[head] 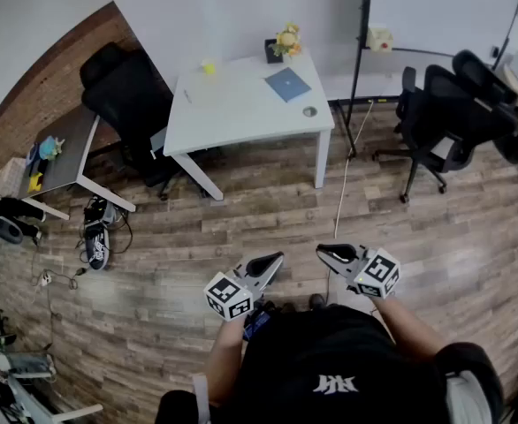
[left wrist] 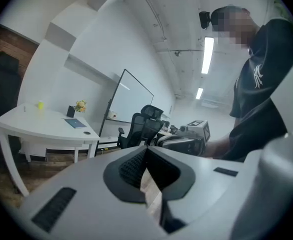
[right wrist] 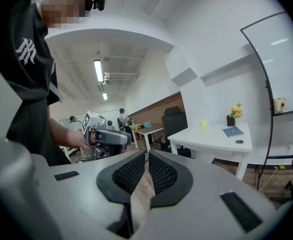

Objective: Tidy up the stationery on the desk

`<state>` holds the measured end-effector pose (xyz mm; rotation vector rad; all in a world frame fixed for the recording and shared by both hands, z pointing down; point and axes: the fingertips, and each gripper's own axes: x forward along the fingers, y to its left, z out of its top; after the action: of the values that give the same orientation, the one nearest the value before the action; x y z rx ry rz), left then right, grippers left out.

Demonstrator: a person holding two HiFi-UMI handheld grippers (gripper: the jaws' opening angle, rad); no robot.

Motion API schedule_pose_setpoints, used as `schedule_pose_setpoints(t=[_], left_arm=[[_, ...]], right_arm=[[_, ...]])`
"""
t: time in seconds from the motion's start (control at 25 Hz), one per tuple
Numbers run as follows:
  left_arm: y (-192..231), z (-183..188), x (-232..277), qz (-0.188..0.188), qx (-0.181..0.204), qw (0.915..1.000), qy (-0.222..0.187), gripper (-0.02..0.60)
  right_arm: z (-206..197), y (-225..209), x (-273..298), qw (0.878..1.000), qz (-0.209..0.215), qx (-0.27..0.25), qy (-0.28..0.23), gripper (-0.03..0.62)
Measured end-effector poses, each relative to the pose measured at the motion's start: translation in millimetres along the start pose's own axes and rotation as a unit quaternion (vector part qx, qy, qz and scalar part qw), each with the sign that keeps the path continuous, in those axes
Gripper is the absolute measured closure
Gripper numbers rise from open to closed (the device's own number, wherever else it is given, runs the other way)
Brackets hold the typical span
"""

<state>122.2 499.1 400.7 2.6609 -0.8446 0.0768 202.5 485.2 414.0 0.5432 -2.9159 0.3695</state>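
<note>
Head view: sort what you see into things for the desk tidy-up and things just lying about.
For the job: white desk, blue notebook, small yellow item, small round item.
Lying about: flowers, black chair, shoes, whiteboard.

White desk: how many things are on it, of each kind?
Blue book: 1
Flower pot: 1
Small yellow thing: 1
Small round dark thing: 1
Thin dark thing, maybe a pen: 1
Total: 5
</note>
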Motion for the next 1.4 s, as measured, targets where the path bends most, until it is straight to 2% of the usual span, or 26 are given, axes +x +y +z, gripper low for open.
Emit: schedule_pose_setpoints(t=[0.32, 0.68, 1.4], left_arm=[[0, -5, 0, 0.003, -0.010, 0.9999, 0.003, 0.581], [-2, -6, 4, 0.000, -0.011, 0.9999, 0.008, 0.581], [-7, -6, 14, 0.014, -0.013, 0.9997, 0.017, 0.581]], right_arm=[[-5, -2, -3, 1.000, 0.013, 0.014, -0.001, 0.545], [-5, -8, -6, 1.000, -0.005, 0.006, -0.003, 0.545], [-2, -20, -26, 0.999, -0.005, 0.023, -0.029, 0.545]])
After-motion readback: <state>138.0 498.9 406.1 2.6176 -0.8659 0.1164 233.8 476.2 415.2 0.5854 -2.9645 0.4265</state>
